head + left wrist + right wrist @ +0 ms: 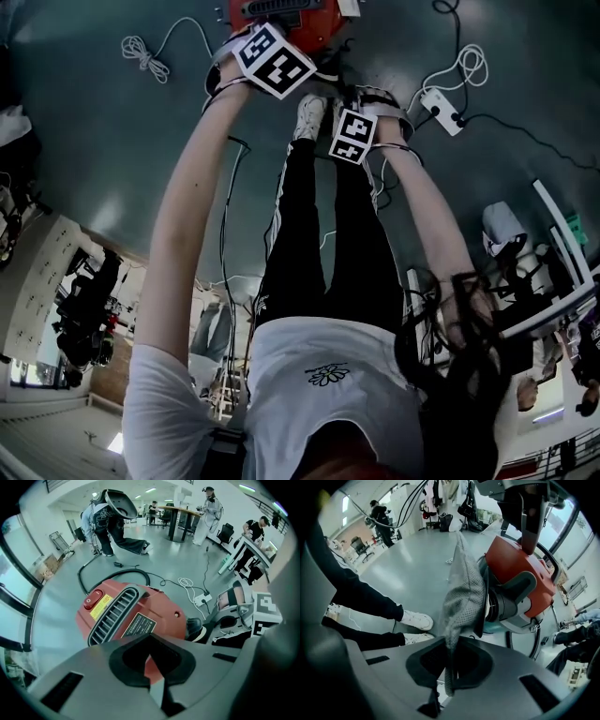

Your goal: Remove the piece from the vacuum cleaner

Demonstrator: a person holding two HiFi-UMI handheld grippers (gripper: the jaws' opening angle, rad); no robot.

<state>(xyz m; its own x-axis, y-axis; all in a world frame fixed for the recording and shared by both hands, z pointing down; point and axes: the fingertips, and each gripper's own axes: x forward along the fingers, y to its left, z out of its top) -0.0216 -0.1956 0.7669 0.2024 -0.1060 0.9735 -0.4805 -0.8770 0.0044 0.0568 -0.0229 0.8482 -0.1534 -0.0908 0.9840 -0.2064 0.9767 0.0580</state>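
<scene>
The right tongs (450, 663) pinched the seemingly soft, light filter bag (464, 592) by loose cloth; the left tongs (152, 653) clamped the vacuum cleaner (136, 616) on the floor (58, 597).

Left arm (187, 216), right arm (433, 211) extended, left tongs (150, 654) closed, right tongs (450, 660) pinched shut

A black rectangular label plate (139, 624) on the red plastic vacuum cleaner body (164, 609) is carrying white print too small to read. A yellow sticker (101, 606) beside its red rocker switch (91, 600) is proving equally illegible. The black-and-white square markers (274, 60) are presenting block patterns only, no characters.
</scene>
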